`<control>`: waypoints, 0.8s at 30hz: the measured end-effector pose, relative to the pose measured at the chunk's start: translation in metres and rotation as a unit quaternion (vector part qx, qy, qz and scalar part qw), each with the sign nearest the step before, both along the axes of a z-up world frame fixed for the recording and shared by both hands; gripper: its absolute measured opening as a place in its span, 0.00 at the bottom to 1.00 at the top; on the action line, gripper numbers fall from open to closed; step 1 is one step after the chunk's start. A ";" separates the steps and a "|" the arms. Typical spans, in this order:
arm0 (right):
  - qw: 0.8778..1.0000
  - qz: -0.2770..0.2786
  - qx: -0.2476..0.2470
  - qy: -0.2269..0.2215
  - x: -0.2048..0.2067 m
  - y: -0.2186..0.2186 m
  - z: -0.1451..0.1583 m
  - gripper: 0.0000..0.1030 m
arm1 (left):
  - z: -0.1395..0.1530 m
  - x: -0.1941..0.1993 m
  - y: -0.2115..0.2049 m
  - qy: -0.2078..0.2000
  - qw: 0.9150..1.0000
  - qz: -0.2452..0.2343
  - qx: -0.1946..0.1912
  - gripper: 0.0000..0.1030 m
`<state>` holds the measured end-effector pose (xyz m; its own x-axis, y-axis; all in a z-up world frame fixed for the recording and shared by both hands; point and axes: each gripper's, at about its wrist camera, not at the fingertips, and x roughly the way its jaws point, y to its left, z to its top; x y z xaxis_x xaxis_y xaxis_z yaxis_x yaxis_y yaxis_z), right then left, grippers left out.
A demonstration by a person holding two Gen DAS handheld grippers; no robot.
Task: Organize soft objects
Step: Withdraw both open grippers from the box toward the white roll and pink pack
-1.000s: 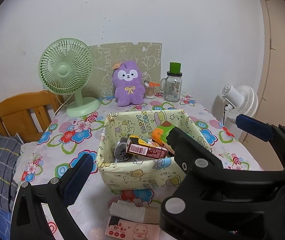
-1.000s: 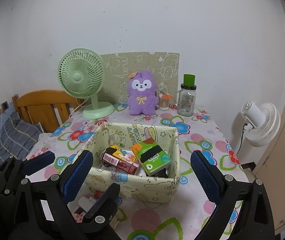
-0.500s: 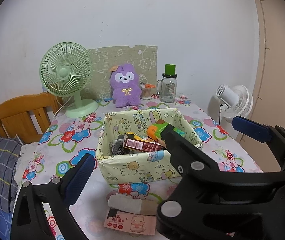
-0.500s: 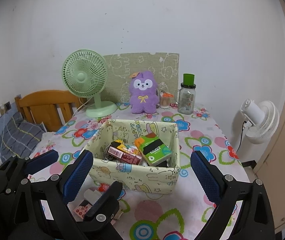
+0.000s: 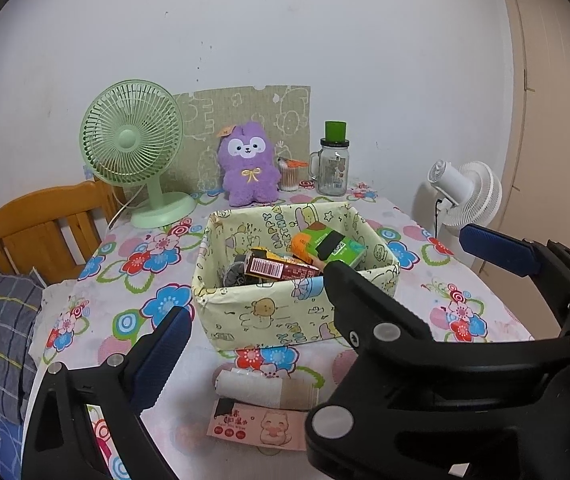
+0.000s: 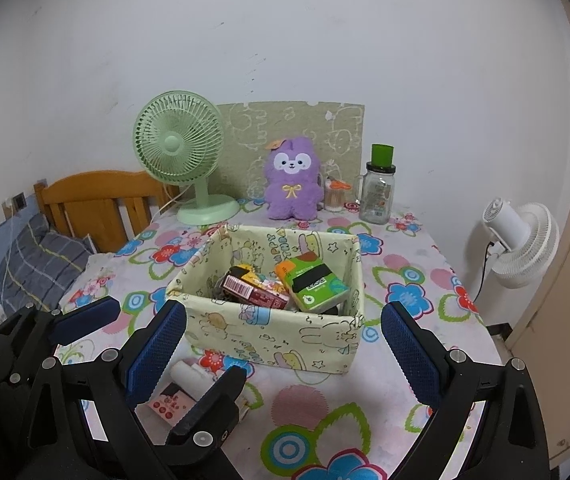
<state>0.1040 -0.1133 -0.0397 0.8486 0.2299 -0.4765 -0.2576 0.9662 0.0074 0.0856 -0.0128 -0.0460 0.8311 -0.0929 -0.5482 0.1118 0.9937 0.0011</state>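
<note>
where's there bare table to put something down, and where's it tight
Free: the cloth right of the fabric box out to the table edge, and the stretch left of it, in front of the green fan. Crowded: the back row with purple plush and glass jar, and the near strip holding the tissue packs.

Left gripper [image 5: 317, 276]: fingers spread wide, nothing between them, tilted somewhat downward.
Right gripper [image 6: 283, 344]: fingers wide apart, empty, tilted somewhat downward.
Placement: right gripper at the left gripper's 3 o'clock, close alongside.
</note>
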 end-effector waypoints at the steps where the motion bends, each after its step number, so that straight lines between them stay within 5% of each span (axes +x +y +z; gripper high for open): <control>1: 1.000 0.001 0.000 0.001 0.000 0.001 -0.001 0.96 | -0.001 -0.001 0.001 0.000 1.000 -0.001 0.001 0.95; 24: 0.999 0.047 -0.010 0.017 -0.001 0.019 -0.037 0.96 | -0.036 -0.008 0.016 0.029 0.999 -0.013 0.007 0.95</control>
<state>0.1028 -0.0945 -0.0772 0.8065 0.2978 -0.5108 -0.3474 0.9377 -0.0019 0.0773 0.0028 -0.0820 0.7951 -0.1061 -0.5971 0.1377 0.9904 0.0074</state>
